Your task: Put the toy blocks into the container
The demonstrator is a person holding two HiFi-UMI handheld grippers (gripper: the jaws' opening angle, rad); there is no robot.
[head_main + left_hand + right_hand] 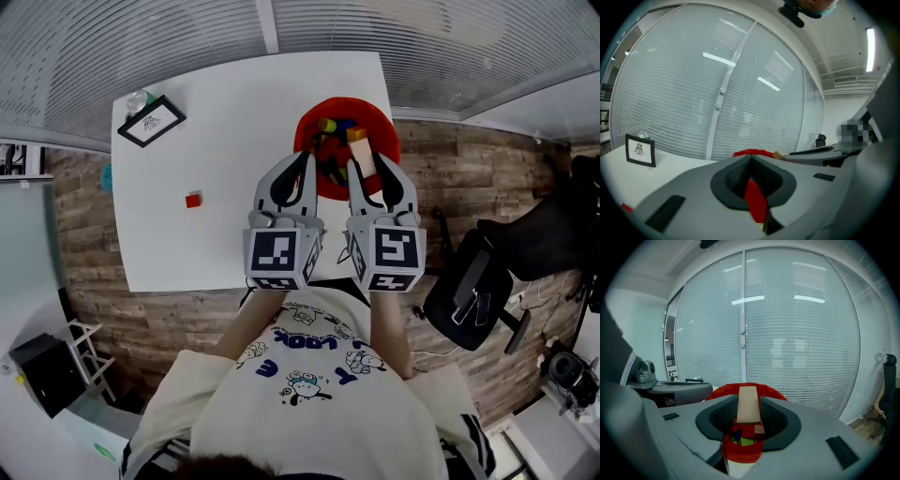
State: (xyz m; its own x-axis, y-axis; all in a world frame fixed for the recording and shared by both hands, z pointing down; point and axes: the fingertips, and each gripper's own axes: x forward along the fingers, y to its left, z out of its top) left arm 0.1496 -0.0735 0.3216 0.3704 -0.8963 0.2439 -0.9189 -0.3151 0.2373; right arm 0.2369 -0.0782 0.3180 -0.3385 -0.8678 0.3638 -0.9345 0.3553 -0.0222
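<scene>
Now I am hovering the right gripper [368, 169] over the red container [380, 122], jaws pinching a pale wooden block [748, 404] for dropping in; the left gripper's [306, 159] jaws are sitting pressed together beside it.

The red container [305, 131] sits at the desk's [234, 112] far edge, holding coloured blocks [330, 131]. Above it, the right tool [749, 400] clamps a tan plank [748, 408]. The left tool [751, 164] pinches a red block [756, 199]. A small red cube [193, 200] lies well apart.

An office: glass walls [141, 42] with blinds, black swivel chair [483, 281], white table [244, 122].
</scene>
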